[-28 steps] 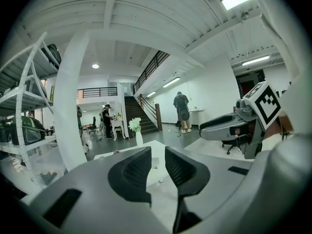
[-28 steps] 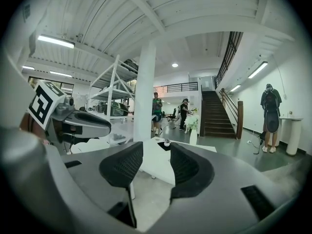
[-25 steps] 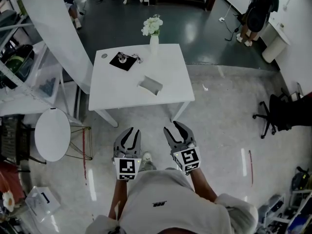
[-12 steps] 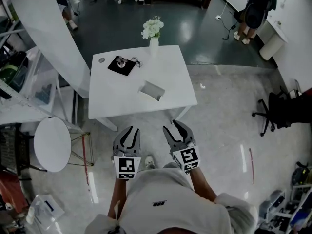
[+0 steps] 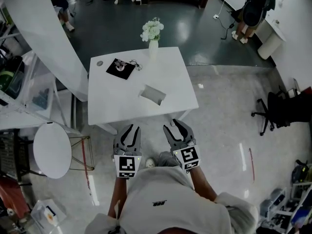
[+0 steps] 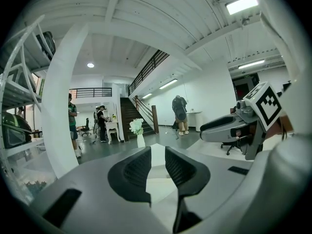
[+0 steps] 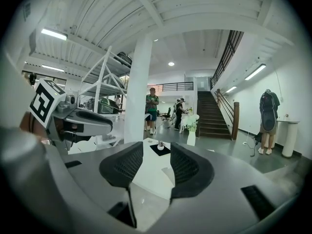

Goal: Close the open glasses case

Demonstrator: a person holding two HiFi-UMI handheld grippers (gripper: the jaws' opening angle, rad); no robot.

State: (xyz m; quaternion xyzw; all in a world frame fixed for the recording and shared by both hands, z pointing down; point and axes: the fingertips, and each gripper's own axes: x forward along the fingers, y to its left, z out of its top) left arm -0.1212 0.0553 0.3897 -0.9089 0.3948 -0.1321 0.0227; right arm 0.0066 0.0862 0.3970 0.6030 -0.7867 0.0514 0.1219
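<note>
The open glasses case (image 5: pixel 152 94), pale grey, lies on the white table (image 5: pixel 112 104) toward its near right side. My left gripper (image 5: pixel 130 131) and right gripper (image 5: pixel 173 127) hover side by side over the floor just short of the table's near edge. Both are open with nothing between their fingers. In the left gripper view the left gripper (image 6: pixel 156 165) points over the table (image 6: pixel 157 152), with the right gripper (image 6: pixel 233 126) beside it. In the right gripper view the right gripper (image 7: pixel 156 164) also faces the table (image 7: pixel 148 174); I cannot make out the case there.
A black mat (image 5: pixel 121 66) with a small object and a vase of white flowers (image 5: pixel 153 33) stand at the table's far side. A round white side table (image 5: pixel 52 149) and shelving (image 5: pixel 19 82) are left, an office chair (image 5: pixel 273 113) right, a person (image 5: pixel 253 9) far back.
The table and case have drifted lower and nearer in the head view as I step forward. Both grippers keep the same open pose in front of me.
</note>
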